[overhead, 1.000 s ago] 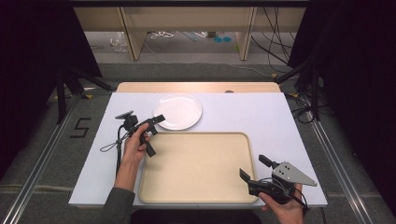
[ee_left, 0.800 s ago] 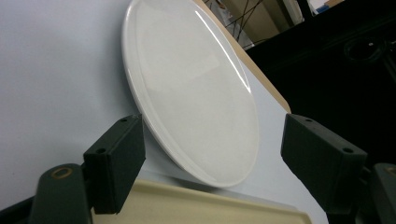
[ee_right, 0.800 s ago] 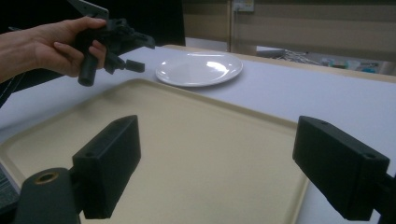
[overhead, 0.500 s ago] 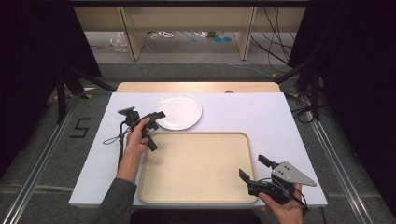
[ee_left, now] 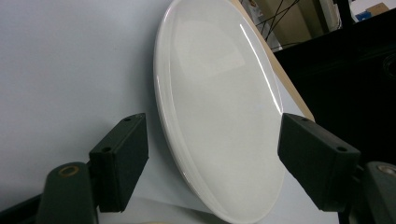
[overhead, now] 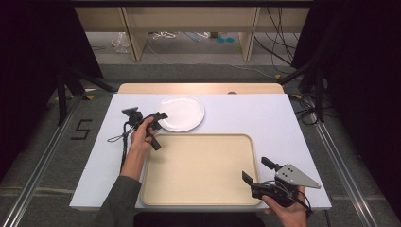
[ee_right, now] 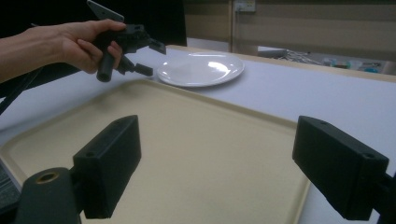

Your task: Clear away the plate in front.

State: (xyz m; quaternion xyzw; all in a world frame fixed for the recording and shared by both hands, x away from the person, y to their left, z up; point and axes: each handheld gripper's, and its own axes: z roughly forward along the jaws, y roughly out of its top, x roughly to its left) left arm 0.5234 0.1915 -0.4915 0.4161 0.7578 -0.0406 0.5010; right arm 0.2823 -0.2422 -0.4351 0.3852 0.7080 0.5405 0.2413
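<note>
A white plate (overhead: 182,112) (ee_left: 224,107) (ee_right: 201,69) lies on the white table behind a beige tray (overhead: 198,170) (ee_right: 187,126). My left gripper (overhead: 160,120) (ee_left: 210,158) (ee_right: 152,58) is at the plate's left edge. Its jaws stand on either side of the rim and have just been closing a little. The rim is between them, but the pads do not press on it. My right gripper (overhead: 257,170) (ee_right: 215,163) stands open over the tray's near right corner with nothing between its fingers.
The left gripper's cable (overhead: 116,138) trails over the table to the left. A wooden strip (overhead: 198,88) runs along the table's far edge. Dark stands and loose cables (overhead: 302,111) flank the table on the floor.
My left hand has carried its gripper to the right, up to the plate's edge. The right gripper and the tray have stayed where they were.
</note>
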